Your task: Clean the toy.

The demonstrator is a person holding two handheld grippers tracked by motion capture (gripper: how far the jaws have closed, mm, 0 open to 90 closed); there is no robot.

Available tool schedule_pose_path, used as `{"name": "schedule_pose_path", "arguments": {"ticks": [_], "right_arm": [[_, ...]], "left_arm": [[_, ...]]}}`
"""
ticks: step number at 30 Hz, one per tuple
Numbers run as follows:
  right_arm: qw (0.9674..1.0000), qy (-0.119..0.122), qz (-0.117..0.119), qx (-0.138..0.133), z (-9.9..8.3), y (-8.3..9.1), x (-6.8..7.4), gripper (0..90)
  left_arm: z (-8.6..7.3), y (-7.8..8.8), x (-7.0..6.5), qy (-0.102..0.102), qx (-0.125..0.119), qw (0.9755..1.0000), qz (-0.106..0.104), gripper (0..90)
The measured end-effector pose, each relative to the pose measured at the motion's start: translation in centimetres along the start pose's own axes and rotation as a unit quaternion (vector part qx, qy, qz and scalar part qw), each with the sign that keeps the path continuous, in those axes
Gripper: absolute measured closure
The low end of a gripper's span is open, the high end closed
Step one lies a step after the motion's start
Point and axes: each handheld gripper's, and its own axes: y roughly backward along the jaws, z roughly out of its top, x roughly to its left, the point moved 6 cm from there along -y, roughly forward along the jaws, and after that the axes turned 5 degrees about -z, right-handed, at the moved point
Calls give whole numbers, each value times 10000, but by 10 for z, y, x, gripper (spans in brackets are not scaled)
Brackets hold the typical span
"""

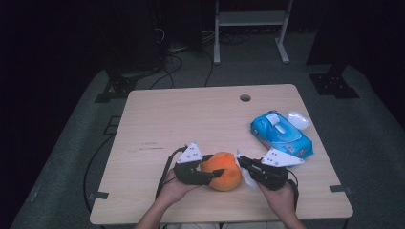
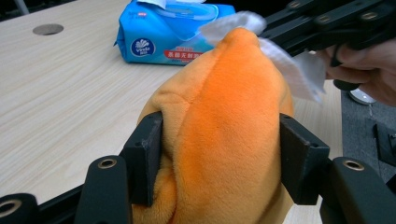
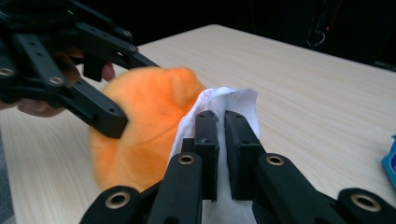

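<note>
An orange plush toy [image 1: 222, 171] lies near the front edge of the wooden table [image 1: 191, 119]. My left gripper [image 1: 213, 167] is shut on it from the left, and in the left gripper view both pads [image 2: 148, 154] dent the toy's [image 2: 224, 126] sides. From the right, my right gripper [image 1: 240, 161] is shut on a white wipe [image 1: 246, 176]. The right gripper view has its jaws [image 3: 222, 121] close together on the wipe [image 3: 233, 100], which rests against the toy [image 3: 140, 130]. The left gripper [image 3: 126, 88] straddles the toy there.
A blue pack of wet wipes [image 1: 282, 133] lies at the right of the table, with a small white oval object [image 1: 298, 119] just behind it. A round cable hole [image 1: 245, 98] sits near the far edge. Bare wood stretches across the left and middle.
</note>
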Motion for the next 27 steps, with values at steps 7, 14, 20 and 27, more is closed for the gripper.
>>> {"name": "schedule_pose_path", "arguments": {"ticks": [7, 14, 20, 27], "right_arm": [[9984, 540, -27, -174, 11, 3, 19, 832], [9992, 342, -113, -146, 8, 3, 8, 833], [9970, 752, 20, -154, 12, -1, 29, 833], [9994, 307, -160, 85, -5, -9, 4, 832]], "left_arm": [[2, 0, -5, -17, 73, 10000, 5, 416], [4, -2, -6, -22, 114, 9999, 59, 420], [0, -2, -2, 168, 63, 9998, 72, 411], [-3, -3, 5, 344, -16, 9994, 60, 365]]}}
